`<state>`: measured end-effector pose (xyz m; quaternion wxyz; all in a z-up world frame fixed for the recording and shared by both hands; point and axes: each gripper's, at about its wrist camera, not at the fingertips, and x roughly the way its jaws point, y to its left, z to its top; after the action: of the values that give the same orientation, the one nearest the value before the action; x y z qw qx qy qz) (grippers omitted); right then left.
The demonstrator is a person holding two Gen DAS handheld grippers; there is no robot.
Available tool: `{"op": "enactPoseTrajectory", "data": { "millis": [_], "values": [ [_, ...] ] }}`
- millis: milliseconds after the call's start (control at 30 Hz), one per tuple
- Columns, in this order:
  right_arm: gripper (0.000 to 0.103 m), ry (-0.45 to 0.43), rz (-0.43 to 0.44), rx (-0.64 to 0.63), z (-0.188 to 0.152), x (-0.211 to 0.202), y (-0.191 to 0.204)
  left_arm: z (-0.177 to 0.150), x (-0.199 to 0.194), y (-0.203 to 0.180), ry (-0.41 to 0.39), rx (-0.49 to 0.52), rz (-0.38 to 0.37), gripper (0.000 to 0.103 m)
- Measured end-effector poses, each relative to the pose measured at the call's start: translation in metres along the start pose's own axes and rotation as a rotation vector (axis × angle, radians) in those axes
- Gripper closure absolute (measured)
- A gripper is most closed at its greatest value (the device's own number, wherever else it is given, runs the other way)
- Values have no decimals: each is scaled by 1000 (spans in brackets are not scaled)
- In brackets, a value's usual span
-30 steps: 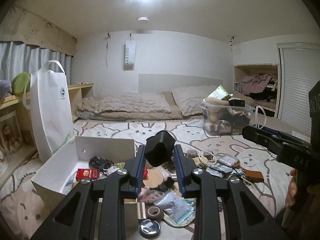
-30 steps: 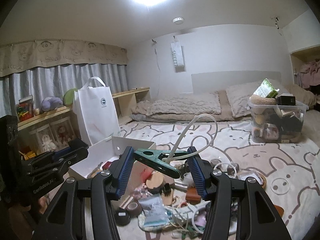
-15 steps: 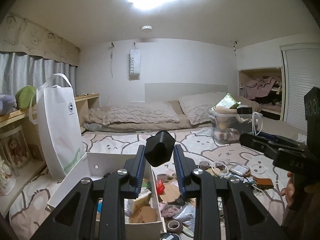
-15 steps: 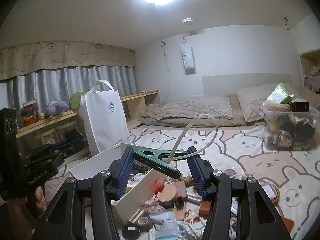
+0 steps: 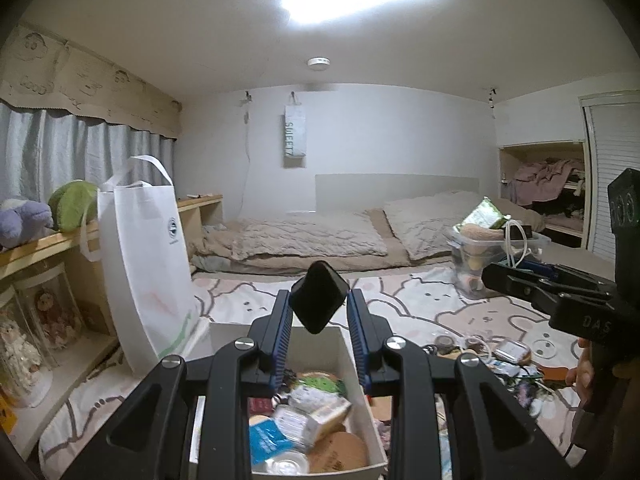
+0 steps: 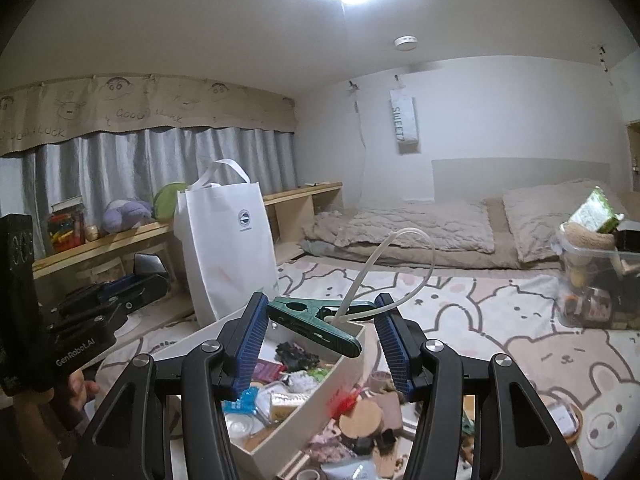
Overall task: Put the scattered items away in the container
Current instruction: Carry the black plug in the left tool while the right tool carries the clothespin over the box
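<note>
We hold the left hand-held gripper (image 5: 318,312) clenched on a small black box (image 5: 318,302), which sits cornerwise between the blue pads, raised above the white cardboard box (image 5: 352,364) that serves as our container. Through the left wrist view the open box lies directly below the fingers, already carrying a blue packet (image 5: 266,438), a round cork piece (image 5: 340,450) and several small wrapped packages.

Our right hand-held gripper (image 6: 320,320) is grasping a green clamp (image 6: 316,326), pressed at its ends between the pads so that it spans the gap and tilts down to the right. A pale loop of tubing (image 6: 404,256) rises from the clamp and curves back down. In this view the clamp hangs over the far end of the same cardboard box (image 6: 288,432), which shows a red packet (image 6: 269,370) and a dark tangled item (image 6: 298,354) inside.

To the right of the box more clutter lies scattered on the bear-print bedspread (image 6: 500,320): a cork disc (image 6: 362,418), tape rolls, a small case and cords. A white tote bag (image 5: 144,264) stands just behind the box, beside a low wooden shelf (image 5: 40,248) with plush toys. A clear plastic bin (image 6: 596,284), full of things, sits well apart on the far right of the bedspread.
</note>
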<state>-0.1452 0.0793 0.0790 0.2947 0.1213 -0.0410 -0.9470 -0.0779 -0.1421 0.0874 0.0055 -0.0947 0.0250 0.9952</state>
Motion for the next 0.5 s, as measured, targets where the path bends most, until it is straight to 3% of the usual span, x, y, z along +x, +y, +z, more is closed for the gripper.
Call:
{"op": "enactPoseTrajectory", "data": {
  "millis": [500],
  "values": [
    [48, 83, 44, -45, 1, 62, 22, -4, 26, 37, 19, 21, 74, 75]
  ]
}}
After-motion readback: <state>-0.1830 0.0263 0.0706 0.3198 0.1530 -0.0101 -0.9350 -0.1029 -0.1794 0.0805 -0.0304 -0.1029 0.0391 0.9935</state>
